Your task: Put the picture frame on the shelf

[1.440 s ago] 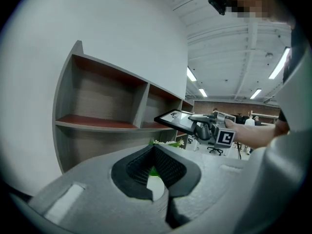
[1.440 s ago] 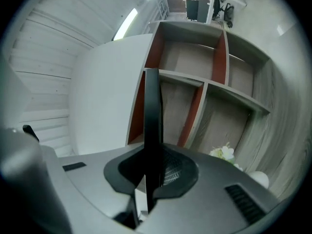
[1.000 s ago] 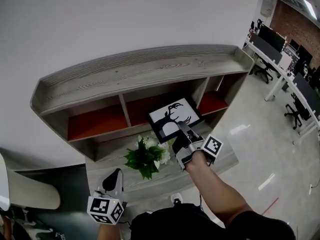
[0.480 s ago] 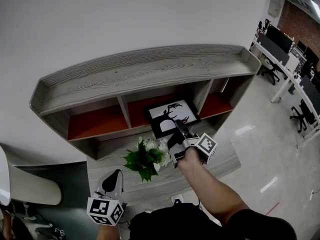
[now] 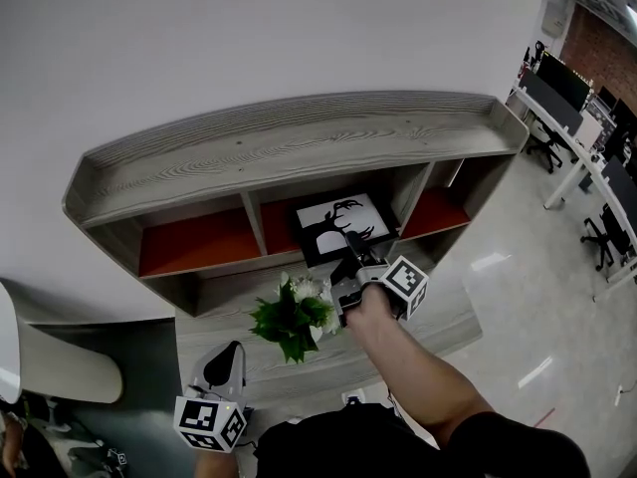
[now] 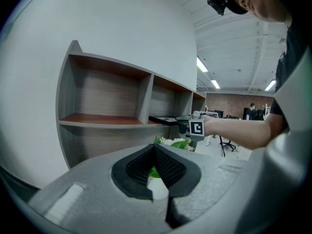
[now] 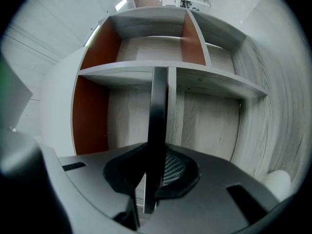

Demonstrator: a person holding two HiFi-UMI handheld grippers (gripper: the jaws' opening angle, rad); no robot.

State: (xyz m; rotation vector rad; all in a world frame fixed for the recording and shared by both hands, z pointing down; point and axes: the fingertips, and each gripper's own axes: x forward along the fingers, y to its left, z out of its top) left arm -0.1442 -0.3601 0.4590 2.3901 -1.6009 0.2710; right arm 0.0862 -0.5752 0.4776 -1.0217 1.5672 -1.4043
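Head view, centre: right gripper (image 5: 348, 252) has its fingers clenched on the near edge of the picture frame (image 5: 333, 225), a black frame with a deer silhouette print. The frame is at the mouth of the middle compartment of the shelf (image 5: 299, 137), with its far part already reaching in over the compartment floor. I cannot tell whether it touches the board yet.

Right gripper view: the frame shows edge-on as a dark strip running up from between the pads, lined up with the compartment opening. The edge grip is probably so the frame can go in flat past the dividers without the gripper body hitting the top board. Judged step: inserting the frame, with the set-down and release not yet done.

Left gripper (image 5: 224, 355) sits at lower left of the head view, well apart from the frame. Its fingers are pressed together at the tips with nothing in them. It looks parked out of the way, since this is a one-hand job.

The flowers (image 5: 294, 312), white with green leaves, stand on the tabletop (image 5: 443, 317) just left of the right gripper. The risk is the forearm or gripper brushing them while pushing in, so the approach runs to their right.
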